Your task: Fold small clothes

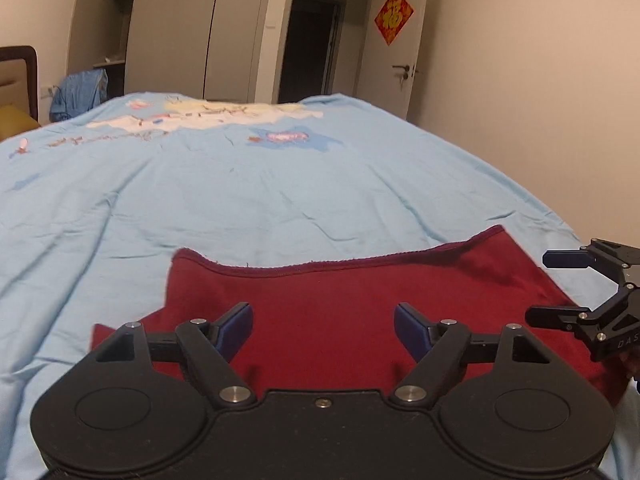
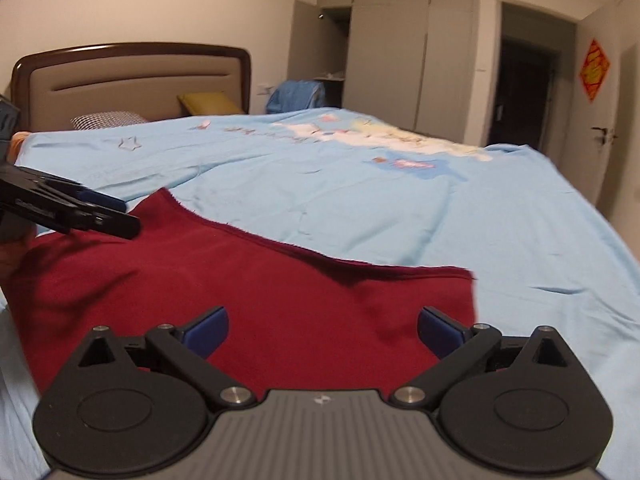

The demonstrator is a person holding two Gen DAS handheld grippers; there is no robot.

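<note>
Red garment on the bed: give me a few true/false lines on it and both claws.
1. The red garment lies on a light blue bedspread. True.
2. The left claw is shut on the garment. False: it is open, holding nothing.
3. The right claw is open. True.
4. The garment lies against the headboard. False: it is at the near edge, far from it.

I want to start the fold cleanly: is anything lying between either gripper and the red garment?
Nothing visible does. The left gripper and right gripper both hover open directly over the red garment, which lies alone on the blue bedspread.
</note>
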